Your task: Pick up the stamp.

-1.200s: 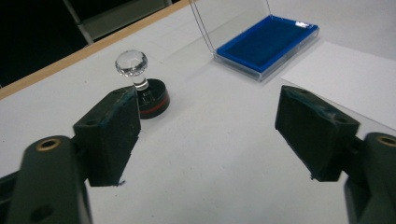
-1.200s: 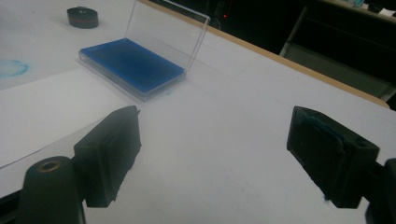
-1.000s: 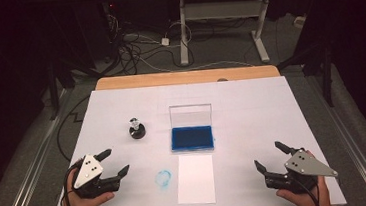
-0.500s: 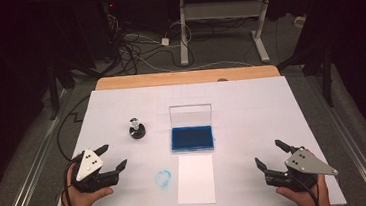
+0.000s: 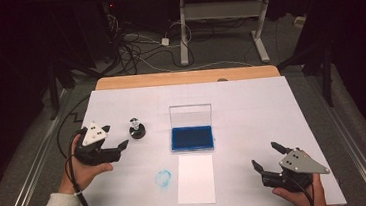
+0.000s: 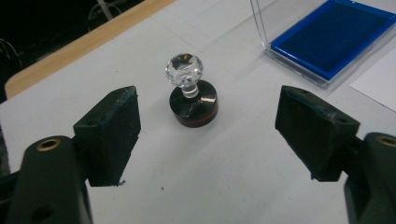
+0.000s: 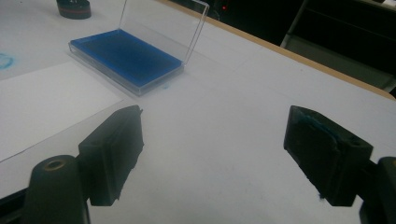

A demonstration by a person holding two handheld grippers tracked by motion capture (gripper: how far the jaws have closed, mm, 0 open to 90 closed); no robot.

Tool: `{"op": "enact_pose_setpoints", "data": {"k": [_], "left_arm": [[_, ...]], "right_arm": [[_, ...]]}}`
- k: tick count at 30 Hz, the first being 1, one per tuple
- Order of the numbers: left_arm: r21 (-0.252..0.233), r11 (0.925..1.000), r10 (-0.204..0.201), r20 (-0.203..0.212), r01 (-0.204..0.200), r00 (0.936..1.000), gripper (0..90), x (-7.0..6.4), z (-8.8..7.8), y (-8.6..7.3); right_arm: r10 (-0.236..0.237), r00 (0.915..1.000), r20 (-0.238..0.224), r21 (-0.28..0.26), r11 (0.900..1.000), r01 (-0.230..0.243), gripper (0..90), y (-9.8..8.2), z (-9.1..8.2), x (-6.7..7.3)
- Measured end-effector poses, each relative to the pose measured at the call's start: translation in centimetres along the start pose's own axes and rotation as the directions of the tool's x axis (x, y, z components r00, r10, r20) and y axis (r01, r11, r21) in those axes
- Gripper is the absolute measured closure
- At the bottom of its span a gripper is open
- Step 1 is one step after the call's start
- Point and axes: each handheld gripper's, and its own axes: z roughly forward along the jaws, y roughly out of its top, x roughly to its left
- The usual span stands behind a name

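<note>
The right tool (image 7: pixel 212 154), jaws apart over bare table, faces the open blue ink pad (image 7: pixel 126 56).

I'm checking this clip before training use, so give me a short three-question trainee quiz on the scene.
1. True or false: the stamp with the clear knob is clamped between the left gripper jaws.
2. Where does the sheet of paper lie relative to the ink pad: A) nearer the person, B) farther away, C) on top of it?
3. What colour is the round mark printed on the table?

Key: 1 false, the stamp stands free ahead of open jaws; 2 A; 3 blue.
</note>
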Motion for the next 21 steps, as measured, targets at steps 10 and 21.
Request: {"op": "enact_pose_setpoints", "data": {"k": [10,21], "left_arm": [[0.094,0.9955,0.012,0.034,-0.015,0.9994,21.6,1.8,4.6,2.0],[0.183,0.9831,0.003,0.043,-0.011,0.9991,23.7,2.3,8.7,3.4]], "right_arm": [[-0.006,1.0000,0.008,0.001,1.000,0.006,20.8,-0.3,0.2,0.1],[-0.018,0.9998,-0.006,0.023,1.000,0.018,20.8,-0.6,0.5,0.2]]}}
